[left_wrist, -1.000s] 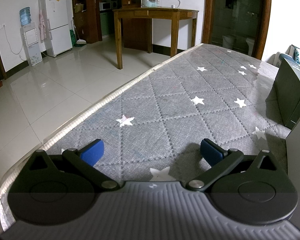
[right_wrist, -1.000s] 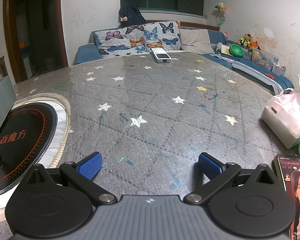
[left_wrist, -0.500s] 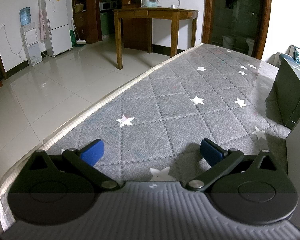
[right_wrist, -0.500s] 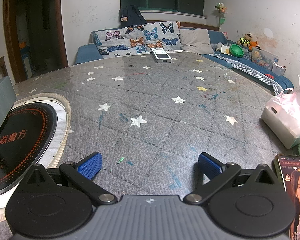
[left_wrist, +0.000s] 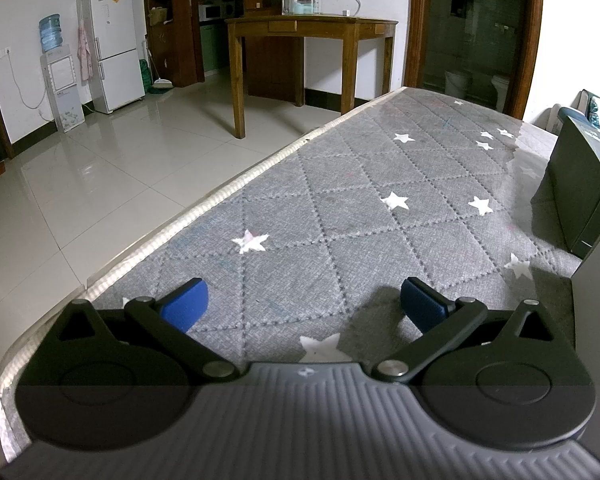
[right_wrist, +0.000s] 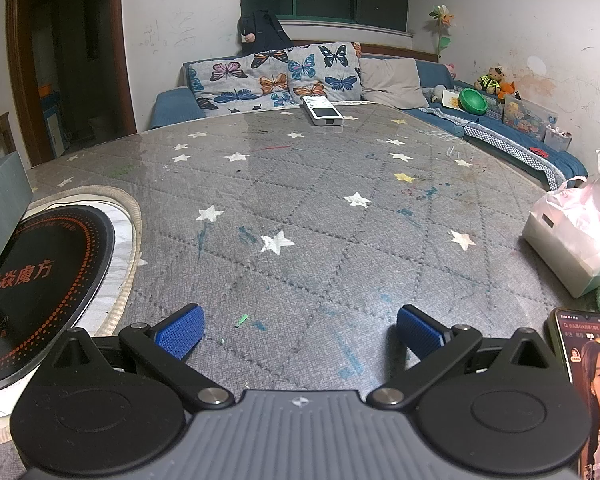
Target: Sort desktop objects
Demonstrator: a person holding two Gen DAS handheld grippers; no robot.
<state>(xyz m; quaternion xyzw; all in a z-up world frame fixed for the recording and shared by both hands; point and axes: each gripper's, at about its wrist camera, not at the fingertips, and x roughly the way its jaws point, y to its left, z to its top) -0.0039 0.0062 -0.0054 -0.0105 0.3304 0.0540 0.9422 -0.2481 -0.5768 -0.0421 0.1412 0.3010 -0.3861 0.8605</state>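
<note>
1. Remote control [right_wrist: 323, 111] — white, slim, lying flat at the far edge of the table, well apart from both our grippers. We judge it light and rigid, its plastic a little slick; best taken across the narrow width near the middle.
2. Phone [right_wrist: 588, 384] — near right corner, screen lit, flat on the table just beside our right gripper. Stiff, smooth and breakable, we think; hold the long edges, never the glass.
3. Tissue pack [right_wrist: 572, 236] — right side, a soft plastic wrap with a tissue standing out of the top. Light and yielding by the look of it; grip the body low, not the loose sheet.
4. Dark box [left_wrist: 580, 188] — upright at the right of the left wrist view, far beyond the fingers. Probably rigid card; its weight we cannot tell.
5. Round black hotplate [right_wrist: 32, 280] — set in the table at near left, apparently fixed, so not ours to sort.
6. Right gripper [right_wrist: 300, 330] — jaws spread wide, nothing between the blue pads, low over the starred cover [right_wrist: 300, 200].
7. Left gripper [left_wrist: 304, 304] — likewise released and empty — near the table's left edge.
</note>
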